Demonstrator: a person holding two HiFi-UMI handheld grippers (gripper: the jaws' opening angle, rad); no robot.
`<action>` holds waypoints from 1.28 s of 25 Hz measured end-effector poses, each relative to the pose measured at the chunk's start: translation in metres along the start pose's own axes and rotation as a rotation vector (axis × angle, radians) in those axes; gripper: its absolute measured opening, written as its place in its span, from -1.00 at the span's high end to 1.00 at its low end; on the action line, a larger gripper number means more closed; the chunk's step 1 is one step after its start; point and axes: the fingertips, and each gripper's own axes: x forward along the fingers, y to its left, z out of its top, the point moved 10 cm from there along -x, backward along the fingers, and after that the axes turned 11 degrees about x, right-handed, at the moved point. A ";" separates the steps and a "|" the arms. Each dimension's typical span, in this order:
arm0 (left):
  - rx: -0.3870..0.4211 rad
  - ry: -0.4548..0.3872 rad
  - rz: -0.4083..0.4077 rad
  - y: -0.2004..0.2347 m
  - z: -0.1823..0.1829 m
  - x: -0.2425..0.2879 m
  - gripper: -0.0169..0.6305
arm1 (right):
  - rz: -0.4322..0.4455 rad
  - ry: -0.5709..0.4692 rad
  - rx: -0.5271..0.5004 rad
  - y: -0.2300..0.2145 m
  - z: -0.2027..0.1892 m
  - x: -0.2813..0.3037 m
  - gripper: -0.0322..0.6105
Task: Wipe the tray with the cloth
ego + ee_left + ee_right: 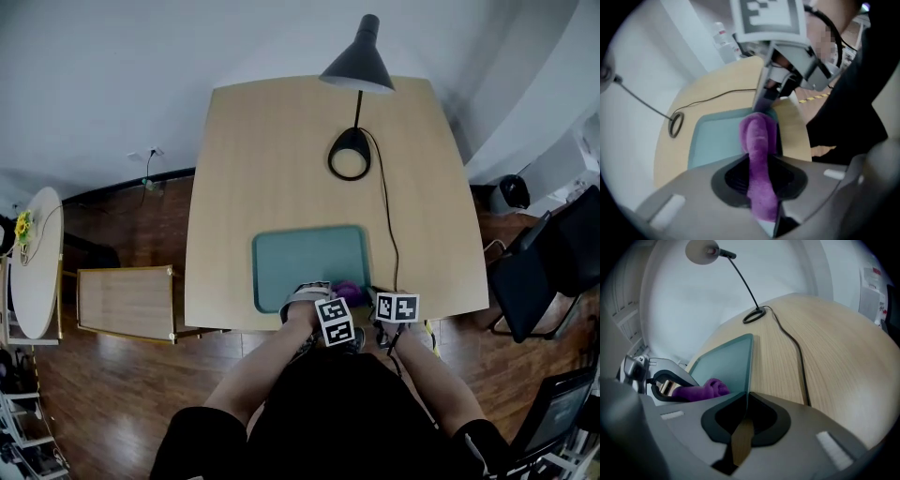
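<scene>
At the near edge of the table [281,159], the left gripper [761,164] has its jaws clamped tight on a bunched purple cloth [759,136], which rests on the near right part of the teal tray [309,258]. Just to the right, the right gripper [746,401] has its jaws closed on the tray's right rim near its near corner. Far behind stands a black desk lamp [356,66].

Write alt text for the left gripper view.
Left claw shut on a purple cloth, held over a teal tray on a wooden table. Beyond it, the right claw reaches down to the tray's edge; a lamp base and its cord lie at left.
</scene>
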 end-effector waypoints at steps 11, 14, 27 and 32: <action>-1.250 -0.120 0.337 0.015 -0.235 -0.113 0.63 | 0.082 -0.308 0.195 -0.017 0.021 -0.062 0.83; -1.341 0.017 0.364 0.007 -0.298 -0.108 0.63 | 0.093 -0.362 0.213 -0.009 0.034 -0.076 0.84; -1.612 -0.189 0.267 -0.018 -0.345 -0.068 0.26 | 0.127 -0.446 0.211 0.036 0.032 -0.103 0.86; -1.533 -0.250 0.529 -0.021 -0.338 -0.137 0.16 | 0.116 -0.503 0.213 0.050 0.033 -0.119 0.86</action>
